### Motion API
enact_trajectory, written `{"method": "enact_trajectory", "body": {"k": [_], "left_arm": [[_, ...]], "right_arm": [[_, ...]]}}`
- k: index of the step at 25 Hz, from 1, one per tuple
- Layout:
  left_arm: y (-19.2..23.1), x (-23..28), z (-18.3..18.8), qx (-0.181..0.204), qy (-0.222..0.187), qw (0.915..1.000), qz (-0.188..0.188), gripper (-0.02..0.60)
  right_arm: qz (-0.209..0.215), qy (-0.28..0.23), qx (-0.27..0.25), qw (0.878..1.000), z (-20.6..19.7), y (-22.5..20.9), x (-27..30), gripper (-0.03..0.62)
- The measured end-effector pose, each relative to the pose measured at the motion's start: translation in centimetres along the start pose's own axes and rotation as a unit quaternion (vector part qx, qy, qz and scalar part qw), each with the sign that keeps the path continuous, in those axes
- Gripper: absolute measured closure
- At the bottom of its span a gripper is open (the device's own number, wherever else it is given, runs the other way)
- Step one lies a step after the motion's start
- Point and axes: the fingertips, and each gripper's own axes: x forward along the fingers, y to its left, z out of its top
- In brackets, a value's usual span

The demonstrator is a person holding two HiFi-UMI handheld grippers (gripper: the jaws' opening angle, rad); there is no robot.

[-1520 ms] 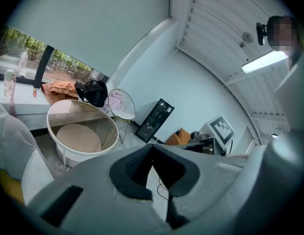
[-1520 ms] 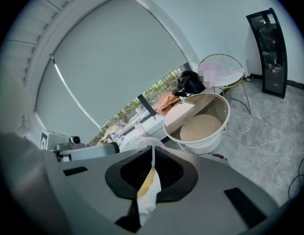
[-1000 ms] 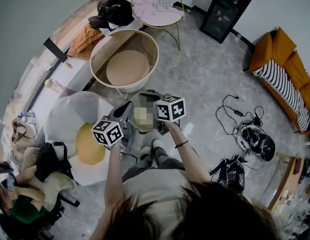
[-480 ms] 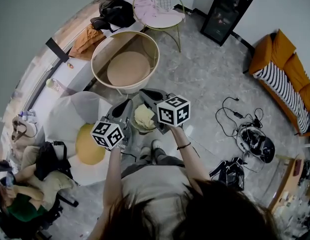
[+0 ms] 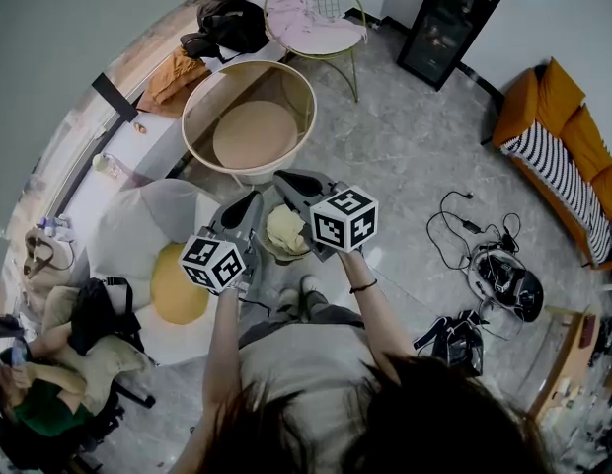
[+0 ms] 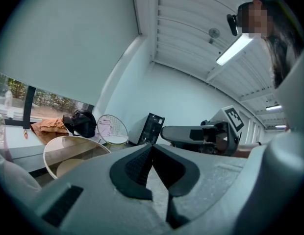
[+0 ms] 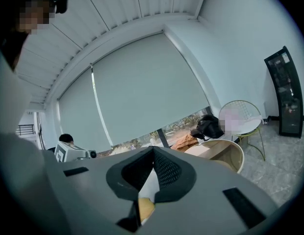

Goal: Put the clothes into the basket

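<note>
A pale yellow and white cloth [image 5: 284,230] hangs between my two grippers above the grey floor. In the right gripper view my right gripper [image 7: 153,150] is shut on the cloth [image 7: 148,185], which fills the gap behind the pads. In the head view that right gripper [image 5: 286,181] points toward the round beige basket [image 5: 192,107], which stands just beyond it. My left gripper [image 5: 252,203] sits level beside the cloth. In its own view the left gripper [image 6: 151,146] has its pads meeting at the tips, and I cannot tell whether cloth is pinched there. The basket [image 6: 68,146] appears low at left.
A wire chair [image 5: 326,42] holding pink clothes stands behind the basket. A black bag [image 5: 227,23] and an orange garment [image 5: 173,72] lie on the window ledge. A white-and-yellow beanbag [image 5: 158,255] is at left, an orange sofa [image 5: 568,136] at right, cables and gear [image 5: 498,275] on the floor.
Both grippers have risen together, the right a little more, lifting the pale cloth off the floor. They have also rolled slightly.
</note>
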Motion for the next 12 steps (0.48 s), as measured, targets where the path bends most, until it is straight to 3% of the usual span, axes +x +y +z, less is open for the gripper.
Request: {"method": "enact_trajectory", "body": {"k": [12], "left_arm": [[0.39, -0.09, 0.97, 0.015, -0.007, 0.9999, 0.006, 0.571]], "right_arm": [[0.007, -0.007, -0.007, 1.0, 0.44, 0.3, 0.19, 0.586]]}}
